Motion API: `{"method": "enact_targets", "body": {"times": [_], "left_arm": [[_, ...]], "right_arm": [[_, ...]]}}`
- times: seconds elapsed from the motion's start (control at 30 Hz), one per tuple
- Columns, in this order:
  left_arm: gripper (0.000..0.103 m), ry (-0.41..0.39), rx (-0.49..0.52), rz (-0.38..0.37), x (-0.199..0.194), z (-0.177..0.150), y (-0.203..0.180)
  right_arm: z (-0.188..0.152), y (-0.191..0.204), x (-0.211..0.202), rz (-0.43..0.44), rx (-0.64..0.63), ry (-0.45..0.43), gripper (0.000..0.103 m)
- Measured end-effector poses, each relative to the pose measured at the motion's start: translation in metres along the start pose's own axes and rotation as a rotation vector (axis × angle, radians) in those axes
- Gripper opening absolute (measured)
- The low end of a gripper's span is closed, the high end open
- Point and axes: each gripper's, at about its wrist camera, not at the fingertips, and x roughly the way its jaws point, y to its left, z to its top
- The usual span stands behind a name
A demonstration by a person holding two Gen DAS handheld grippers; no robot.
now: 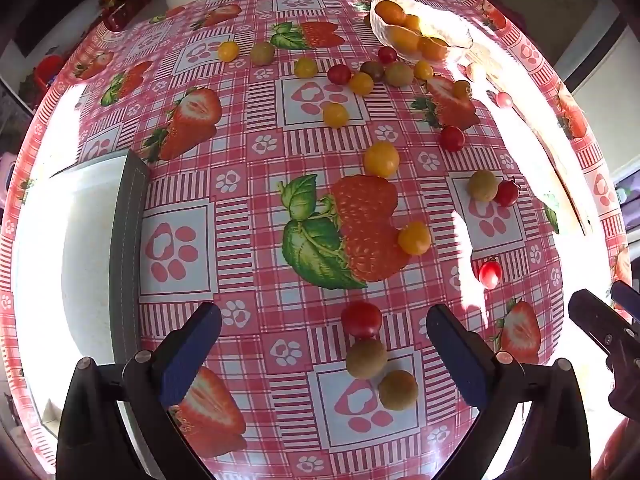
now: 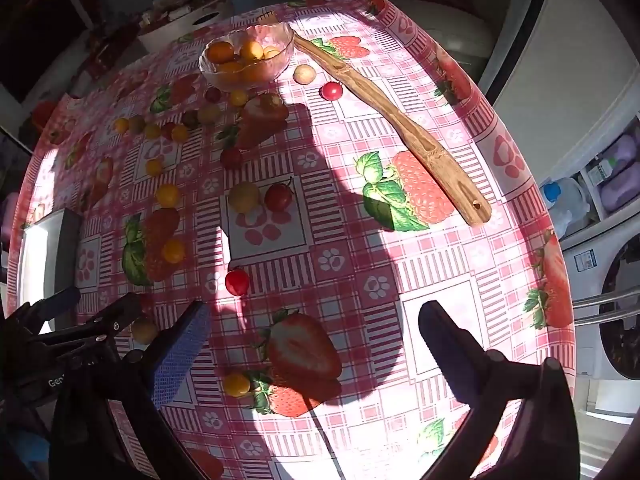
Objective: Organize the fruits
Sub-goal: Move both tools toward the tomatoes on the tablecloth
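Basically both grippers point steeply down over the tabletop (image 1: 256,184) with its pink strawberry-print cloth, nothing held.

Left gripper (image 1: 324,328): fingers (image 1: 192,356) wide apart, empty. Between them, nearer the right finger, three cherry tomatoes in a touching line: a red tomato (image 1: 361,319) furthest out, an olive-green tomato (image 1: 366,358) behind it, a second olive-green one (image 1: 398,389) closest in. No finger touches any of them. Ahead of the fingertips, yellow tomatoes (image 1: 381,159) and more red ones (image 1: 490,274) lie scattered loose on the cloth. Far ahead and to the right sits a glass bowl (image 1: 460,34) with orange-yellow tomatoes inside; a cluster of mixed tomatoes (image 1: 362,76) lies just in front of it. Off to the left of the left finger is a white tray with a grey edge (image 1: 128,240), glared out by sun.

Right gripper (image 2: 316,328): fingers (image 2: 180,356) wide apart too, empty, only printed cloth between them. A small yellow tomato (image 2: 236,384) lies just inside the left finger, not touching. A red tomato (image 2: 237,281) sits just beyond that fingertip. Further ahead, a pale yellow tomato (image 2: 244,197) and a red one (image 2: 278,197) sit side by side. The bowl (image 2: 280,36) is far ahead and left; a long wooden utensil (image 2: 400,128) runs from it toward the right finger's side, well clear. The left gripper's black body shows at the lower left of the right wrist view.
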Motion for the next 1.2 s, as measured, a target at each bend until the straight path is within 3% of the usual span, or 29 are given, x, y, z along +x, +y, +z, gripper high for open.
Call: {"method": "enact_targets", "body": {"times": [0.7, 0.73, 1.07, 1.2], "left_arm": [[0.103, -0.017, 0.005, 0.025, -0.001, 0.002, -0.006], [0.103, -0.017, 0.001, 0.026, -0.001, 0.002, -0.006], [0.103, -0.02, -0.001, 0.036, 0.001, 0.003, -0.01], [0.103, -0.017, 0.007, 0.034, 0.003, 0.005, -0.011]], "right_arm": [[0.007, -0.002, 0.006, 0.0, -0.002, 0.01, 0.103], [0.006, -0.002, 0.005, -0.002, -0.005, -0.017, 0.103], [0.007, -0.004, 0.005, 0.08, 0.012, -0.044, 0.103], [0.009, -0.004, 0.007, 0.058, 0.006, -0.021, 0.103]]}}
